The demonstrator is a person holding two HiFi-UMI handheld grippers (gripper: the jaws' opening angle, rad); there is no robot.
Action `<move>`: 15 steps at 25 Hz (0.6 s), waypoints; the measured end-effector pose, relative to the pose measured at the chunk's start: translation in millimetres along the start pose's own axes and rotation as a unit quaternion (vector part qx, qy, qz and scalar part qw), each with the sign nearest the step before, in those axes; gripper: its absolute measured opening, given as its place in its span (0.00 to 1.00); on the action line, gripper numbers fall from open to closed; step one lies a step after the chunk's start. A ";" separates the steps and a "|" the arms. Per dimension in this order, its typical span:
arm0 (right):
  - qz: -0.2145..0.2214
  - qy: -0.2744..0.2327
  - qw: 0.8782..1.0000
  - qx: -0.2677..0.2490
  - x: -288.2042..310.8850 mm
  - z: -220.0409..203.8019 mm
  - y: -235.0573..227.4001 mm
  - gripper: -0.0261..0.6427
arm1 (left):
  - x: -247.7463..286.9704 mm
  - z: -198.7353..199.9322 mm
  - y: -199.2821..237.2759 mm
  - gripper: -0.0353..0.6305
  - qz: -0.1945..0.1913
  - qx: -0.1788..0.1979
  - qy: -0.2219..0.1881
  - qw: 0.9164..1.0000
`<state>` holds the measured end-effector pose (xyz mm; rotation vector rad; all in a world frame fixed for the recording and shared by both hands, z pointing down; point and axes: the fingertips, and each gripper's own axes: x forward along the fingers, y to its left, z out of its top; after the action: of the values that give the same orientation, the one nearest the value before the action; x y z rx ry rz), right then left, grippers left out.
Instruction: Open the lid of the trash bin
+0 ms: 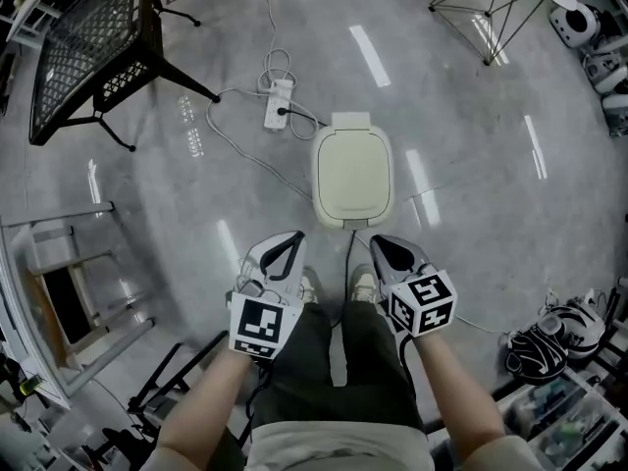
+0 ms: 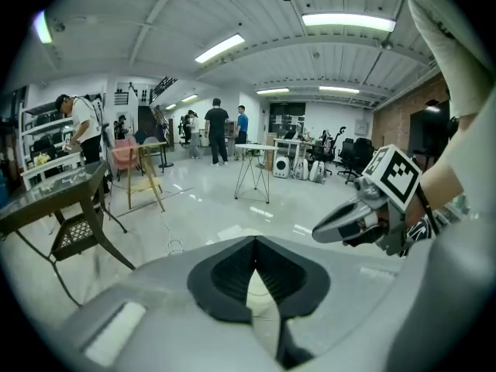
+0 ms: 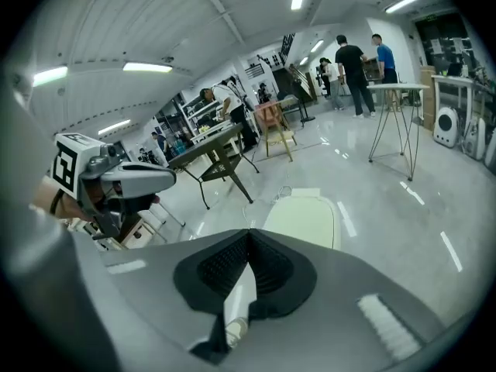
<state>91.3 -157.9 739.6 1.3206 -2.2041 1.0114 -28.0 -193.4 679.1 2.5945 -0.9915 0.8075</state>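
The trash bin stands on the grey floor just ahead of the person's feet, its cream lid down flat. My left gripper and right gripper hover side by side above the person's thighs, short of the bin's near edge and apart from it. Both are shut, jaw tips meeting, with nothing held. The right gripper view shows the cream lid beyond my shut jaw tips and the left gripper at its left. The left gripper view shows its tips together and the right gripper at its right.
A white power strip with cables lies on the floor behind the bin. A black mesh table stands at far left, a tripod stand at far right, a black and white bundle at near right. People stand far off.
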 end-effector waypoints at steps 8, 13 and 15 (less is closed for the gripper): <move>-0.005 0.064 0.997 0.039 81.7 -101.1 -38.6 0.04 | 55.7 -96.9 2.2 0.06 -0.010 -0.021 0.041 0.999; -0.024 0.092 0.995 0.039 118.6 -137.9 -63.1 0.04 | 75.9 -133.0 9.8 0.06 -0.009 -0.038 0.057 0.998; -0.030 0.102 0.994 0.036 127.8 -148.0 -69.6 0.04 | 80.0 -139.5 13.7 0.06 -0.007 -0.042 0.058 0.997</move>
<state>83.6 -145.8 946.7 1.2455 -1.9828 1.1572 -45.0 -189.3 839.5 2.4512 -0.9520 0.8820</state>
